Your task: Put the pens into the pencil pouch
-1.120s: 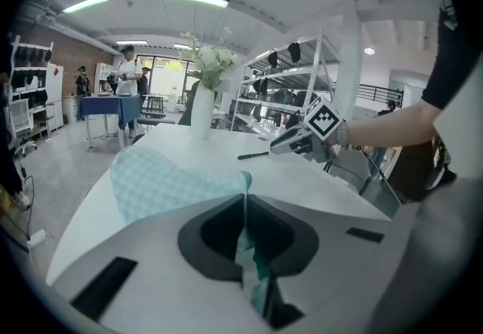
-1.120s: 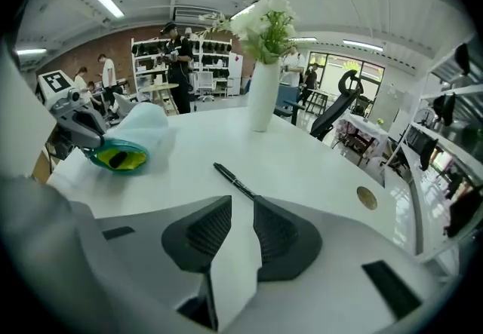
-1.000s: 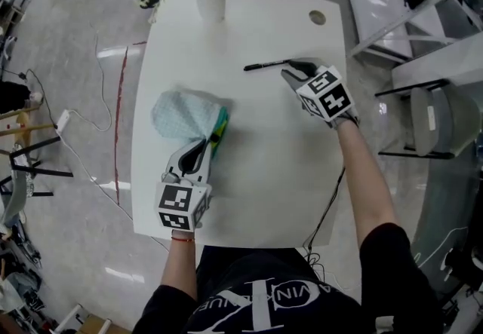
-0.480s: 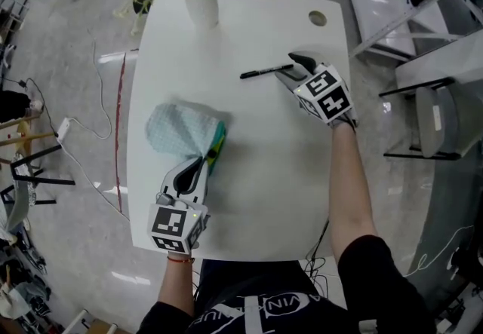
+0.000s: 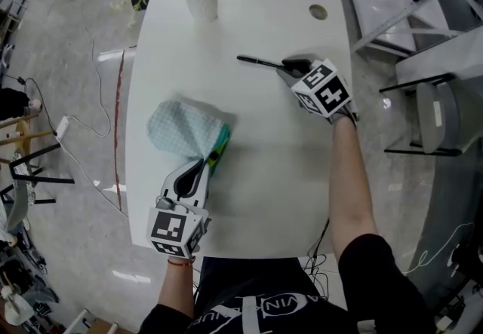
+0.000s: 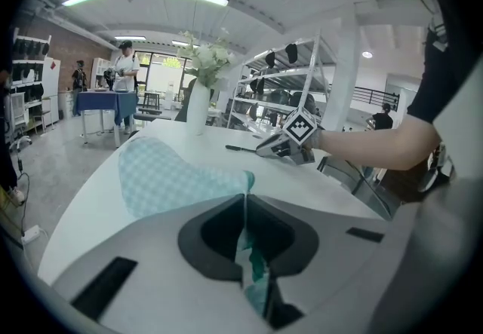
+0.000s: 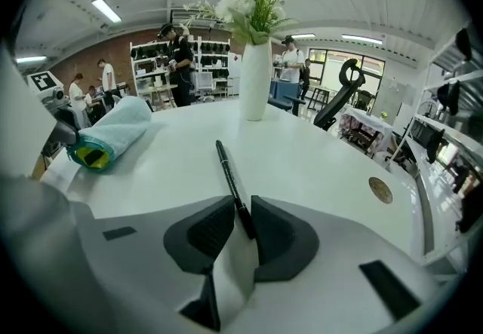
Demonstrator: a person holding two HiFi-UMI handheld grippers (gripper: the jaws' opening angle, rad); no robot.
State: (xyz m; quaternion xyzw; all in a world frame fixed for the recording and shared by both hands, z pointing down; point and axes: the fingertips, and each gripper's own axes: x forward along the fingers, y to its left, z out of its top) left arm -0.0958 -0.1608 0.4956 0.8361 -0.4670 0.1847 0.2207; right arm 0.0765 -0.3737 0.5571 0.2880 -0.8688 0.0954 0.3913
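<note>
White table point(image 5: 249, 174) fills the middle of the head view. At lower left, the left gripper point(image 5: 201, 163) is pressed together on the edge of the checked pencil pouch point(image 5: 177, 129). At upper right, the right gripper point(image 5: 291, 66), its jaws just closing, seems to pinch one end of the black pen point(image 5: 260, 62).

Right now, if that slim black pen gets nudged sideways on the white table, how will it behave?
The slim black pen looks round-barrelled on a smooth white table, so it probably rolls. It appears straight and rigid, and may pivot if caught near one end.
</note>
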